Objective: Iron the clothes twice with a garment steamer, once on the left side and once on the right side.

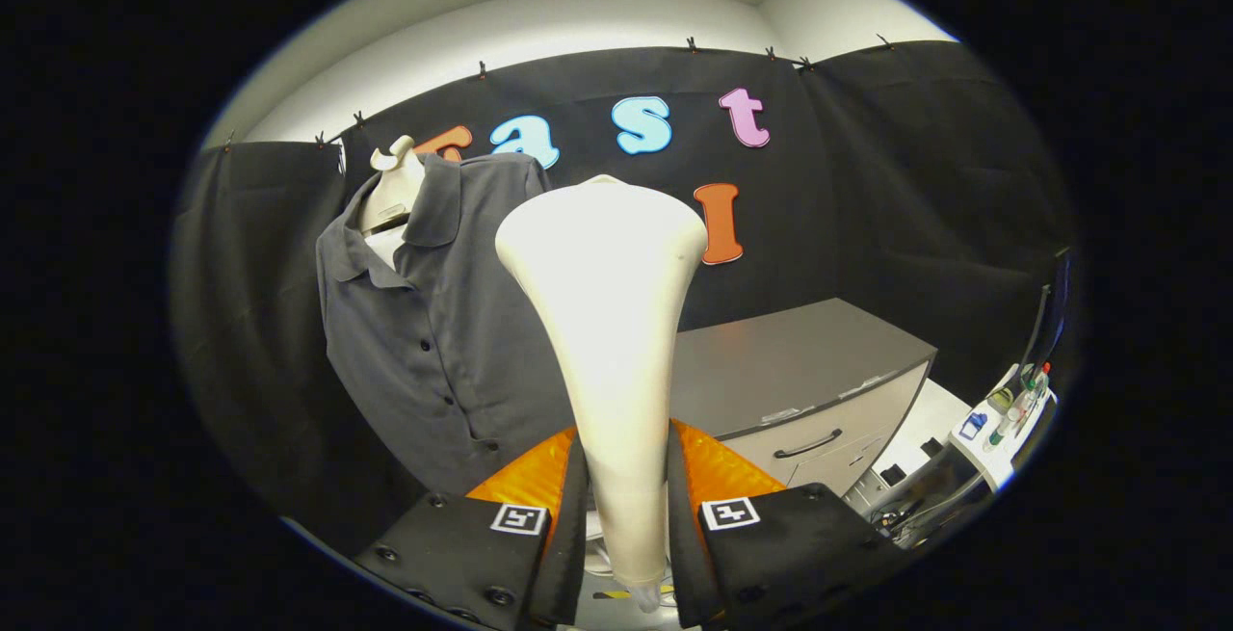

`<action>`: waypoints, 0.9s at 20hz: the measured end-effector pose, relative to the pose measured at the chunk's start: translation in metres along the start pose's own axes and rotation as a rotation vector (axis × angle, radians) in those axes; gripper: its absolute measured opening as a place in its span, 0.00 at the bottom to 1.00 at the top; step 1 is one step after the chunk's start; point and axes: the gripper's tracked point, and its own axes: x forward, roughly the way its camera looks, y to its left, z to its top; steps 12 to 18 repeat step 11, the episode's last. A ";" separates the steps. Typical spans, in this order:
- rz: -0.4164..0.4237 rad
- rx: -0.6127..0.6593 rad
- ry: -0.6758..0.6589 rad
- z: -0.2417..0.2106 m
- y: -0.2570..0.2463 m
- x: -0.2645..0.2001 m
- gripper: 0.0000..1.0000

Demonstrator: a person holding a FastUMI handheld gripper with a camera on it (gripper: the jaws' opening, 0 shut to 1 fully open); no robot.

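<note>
Lit evenly from above, fairly bright. Strong glare on the pale steamer head, detail washed out. Dark shirt underexposed, folds faint. Heavy fisheye bending toward the edges; bench sharp, nearest parts soft.

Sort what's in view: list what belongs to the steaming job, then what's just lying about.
For the job:
- steamer, clamped between the claw's fingers
- shirt on its mannequin, beyond the fingers

Lying about:
- cabinet
- bottles on a side table
</note>
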 end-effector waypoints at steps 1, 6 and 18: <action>-0.004 0.002 0.001 -0.001 -0.004 -0.001 0.45; -0.026 0.002 0.003 -0.002 -0.020 -0.006 0.45; -0.019 0.000 0.014 -0.008 -0.019 -0.006 0.45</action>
